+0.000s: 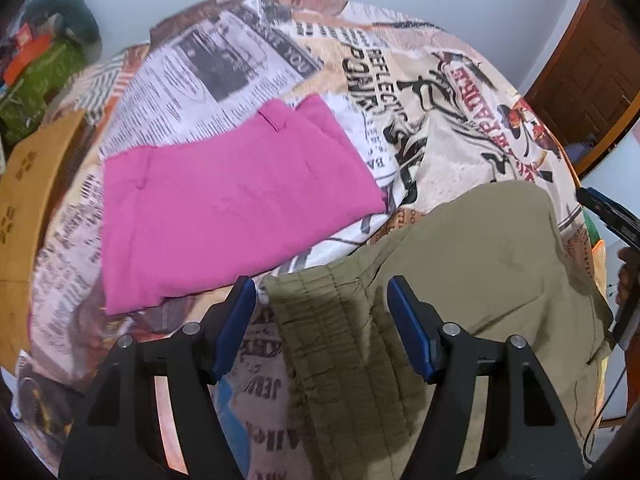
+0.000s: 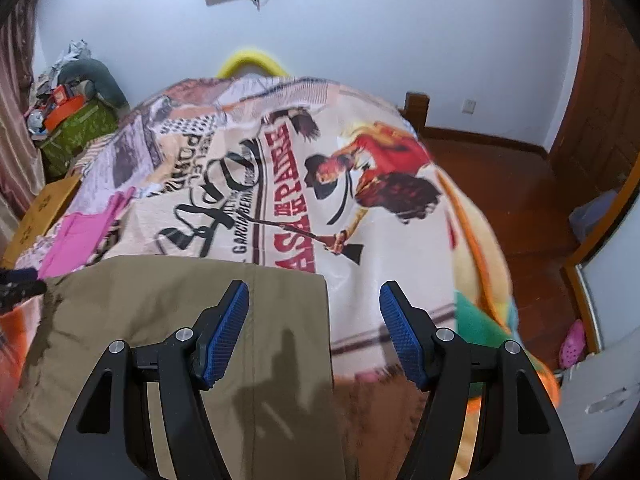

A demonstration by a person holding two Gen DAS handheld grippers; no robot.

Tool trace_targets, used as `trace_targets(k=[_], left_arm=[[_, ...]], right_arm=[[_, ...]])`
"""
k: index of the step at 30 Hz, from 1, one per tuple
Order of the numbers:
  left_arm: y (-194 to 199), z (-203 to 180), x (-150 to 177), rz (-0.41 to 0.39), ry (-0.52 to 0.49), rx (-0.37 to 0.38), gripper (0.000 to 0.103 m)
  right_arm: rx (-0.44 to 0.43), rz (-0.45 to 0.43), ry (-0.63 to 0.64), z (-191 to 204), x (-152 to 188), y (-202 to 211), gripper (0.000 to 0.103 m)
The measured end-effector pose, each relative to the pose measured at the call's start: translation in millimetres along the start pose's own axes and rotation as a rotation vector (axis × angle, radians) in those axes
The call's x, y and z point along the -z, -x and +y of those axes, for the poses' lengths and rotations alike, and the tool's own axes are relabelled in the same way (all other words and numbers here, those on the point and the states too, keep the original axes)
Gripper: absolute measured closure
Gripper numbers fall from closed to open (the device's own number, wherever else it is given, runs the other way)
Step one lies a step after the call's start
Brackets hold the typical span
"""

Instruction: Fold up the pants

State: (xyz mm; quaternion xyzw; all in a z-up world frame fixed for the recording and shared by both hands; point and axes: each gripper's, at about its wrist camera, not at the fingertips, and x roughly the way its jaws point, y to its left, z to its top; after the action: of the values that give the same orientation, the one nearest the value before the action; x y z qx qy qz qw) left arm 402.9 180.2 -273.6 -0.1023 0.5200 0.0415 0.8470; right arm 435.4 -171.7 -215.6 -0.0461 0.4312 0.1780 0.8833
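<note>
Khaki cotton pants (image 1: 460, 280) spread flat on bed under poster-print bedspread (image 1: 440, 120), lower part cut off by both frames and partly hidden behind black tong arms. Gathered elastic waistband (image 1: 332, 328) visible in left wrist view, between left tongs (image 1: 322, 300); long axis running roughly left to right across near edge of bed. Straight khaki edge ending between right tongs (image 2: 314, 308). Both tongs released, blue pads apart, gripping nothing. Folded pink cloth garment (image 1: 224, 208) lying just beyond, at a slant. Room edges blurred.
</note>
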Motion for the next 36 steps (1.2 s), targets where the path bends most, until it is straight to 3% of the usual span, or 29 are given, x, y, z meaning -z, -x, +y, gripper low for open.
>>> trace_targets(k=[4, 9, 11, 13, 18, 25, 36], left_arm=[[-23.2, 0.4, 5.4, 0.029, 0.011, 0.001, 0.035], [-24.4, 1.1, 4.6, 0.012, 0.027, 0.021, 0.035], [-22.3, 0.6, 2.6, 0.005, 0.024, 0.021, 0.035], [-21.8, -0.7, 0.6, 0.005, 0.021, 0.018, 0.038], [-21.8, -5.3, -0.8, -0.009, 0.014, -0.006, 0.049], [-4.5, -11.7, 2.3, -0.073, -0.026, -0.075, 0.053], [68.6, -27.6, -11.8, -0.202, -0.079, -0.091, 0.056]], right_arm=[[-0.01, 0.092, -0.032, -2.1, -2.0, -41.2, 0.039], [-0.031, 0.11, -0.027, 1.5, 8.0, -62.0, 0.039], [-0.062, 0.106, -0.021, 2.5, 8.2, -60.8, 0.05], [-0.089, 0.107, -0.02, 3.1, 9.0, -59.4, 0.076], [-0.038, 0.092, -0.004, 4.8, 10.7, -55.9, 0.098], [0.011, -0.009, 0.023, 5.1, 1.8, -29.6, 0.101], [0.01, -0.172, 0.049, 12.8, -37.1, 43.6, 0.101]])
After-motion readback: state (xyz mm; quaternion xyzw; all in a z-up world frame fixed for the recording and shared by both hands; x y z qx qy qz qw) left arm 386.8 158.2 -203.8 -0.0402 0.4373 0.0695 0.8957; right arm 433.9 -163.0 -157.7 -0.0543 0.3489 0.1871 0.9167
